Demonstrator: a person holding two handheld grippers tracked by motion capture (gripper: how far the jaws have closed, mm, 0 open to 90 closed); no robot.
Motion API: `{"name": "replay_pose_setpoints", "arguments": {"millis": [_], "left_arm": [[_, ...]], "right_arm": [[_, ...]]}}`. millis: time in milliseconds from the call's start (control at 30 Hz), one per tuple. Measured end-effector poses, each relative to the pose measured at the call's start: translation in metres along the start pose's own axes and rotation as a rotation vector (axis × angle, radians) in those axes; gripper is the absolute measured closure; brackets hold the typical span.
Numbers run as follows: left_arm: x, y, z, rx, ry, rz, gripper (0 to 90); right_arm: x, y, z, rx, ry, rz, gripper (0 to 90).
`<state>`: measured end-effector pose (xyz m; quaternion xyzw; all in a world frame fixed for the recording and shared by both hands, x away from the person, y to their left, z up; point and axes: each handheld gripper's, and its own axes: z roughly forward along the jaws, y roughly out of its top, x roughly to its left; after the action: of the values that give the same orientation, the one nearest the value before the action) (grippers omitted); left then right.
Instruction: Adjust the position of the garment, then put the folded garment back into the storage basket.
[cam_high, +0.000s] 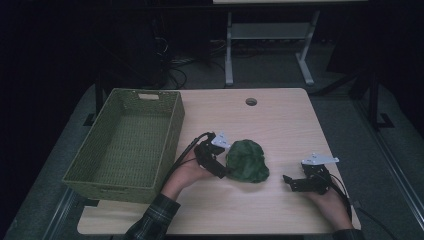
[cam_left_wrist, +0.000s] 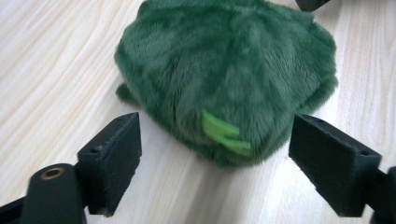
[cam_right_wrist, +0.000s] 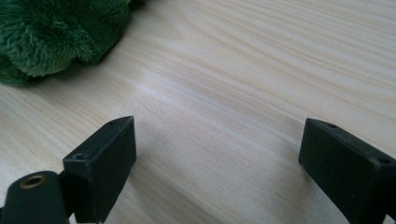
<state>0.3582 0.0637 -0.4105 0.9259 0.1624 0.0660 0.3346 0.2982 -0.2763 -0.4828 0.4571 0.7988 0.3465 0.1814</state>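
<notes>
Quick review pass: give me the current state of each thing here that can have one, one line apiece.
Left claw: open, right beside the plush toy, not gripping it.
Right claw: open, nothing between its jaws, apart from the toy.
Green plush toy: lying on the table, free of both claws.
Basket: upright at the table's left, looks empty.

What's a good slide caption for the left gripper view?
Left gripper with open jaws facing a green plush toy lying on the wooden table.

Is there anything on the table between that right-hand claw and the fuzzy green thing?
No, just bare wooden table between the right gripper and green plush, per its own view.
</notes>
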Motion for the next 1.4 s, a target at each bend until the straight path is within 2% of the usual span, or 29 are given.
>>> {"name": "replay_pose_setpoints", "arguments": {"millis": [167,367,467,567,1000,1133,1167,1200,1233,1300,1333,1367,1400], "left_arm": [[0.001,0.013,0.014,0.028,-0.019,0.04,13.3],[0.003,0.016,0.034,0.07,-0.049,0.078,13.1],[0.004,0.015,0.044,0.104,-0.062,0.082,13.1],[0.005,0.012,0.053,0.103,-0.071,0.061,13.0],[0.009,0.007,0.065,0.148,-0.084,0.055,13.8],[0.009,0.007,0.064,0.147,-0.077,0.055,26.2],[0.01,0.008,0.062,0.151,-0.078,0.06,26.2],[0.01,0.008,0.06,0.159,-0.079,0.075,33.6],[0.01,0.009,0.059,0.157,-0.087,0.069,46.9],[0.01,0.009,0.058,0.159,-0.093,0.065,58.5],[0.01,0.009,0.058,0.163,-0.099,0.06,58.5],[0.01,0.01,0.057,0.17,-0.112,0.049,65.4],[0.01,0.01,0.057,0.17,-0.112,0.049,66.9]], "right_arm": [[0.0,0.0,0.0,0.001,0.0,0.001,10.5],[0.0,0.0,0.0,0.001,0.0,0.002,10.6],[0.0,0.0,0.0,0.001,-0.001,0.0,10.7],[-0.001,0.0,0.0,0.001,-0.003,0.0,10.8],[0.0,0.0,0.0,0.003,-0.002,0.005,10.8],[0.0,0.0,0.0,0.002,-0.004,0.005,11.3],[0.0,0.0,0.0,0.001,-0.004,0.006,11.3],[0.0,0.0,0.0,0.001,-0.004,0.006,11.3],[0.0,0.0,0.0,0.001,-0.004,0.006,11.4],[0.0,0.0,0.0,0.0,-0.005,0.006,11.6],[0.0,0.0,0.0,0.0,-0.005,0.006,11.6],[-0.001,0.0,0.0,-0.003,-0.007,0.003,11.7],[-0.001,0.0,0.0,-0.003,-0.007,0.003,11.7]]}}
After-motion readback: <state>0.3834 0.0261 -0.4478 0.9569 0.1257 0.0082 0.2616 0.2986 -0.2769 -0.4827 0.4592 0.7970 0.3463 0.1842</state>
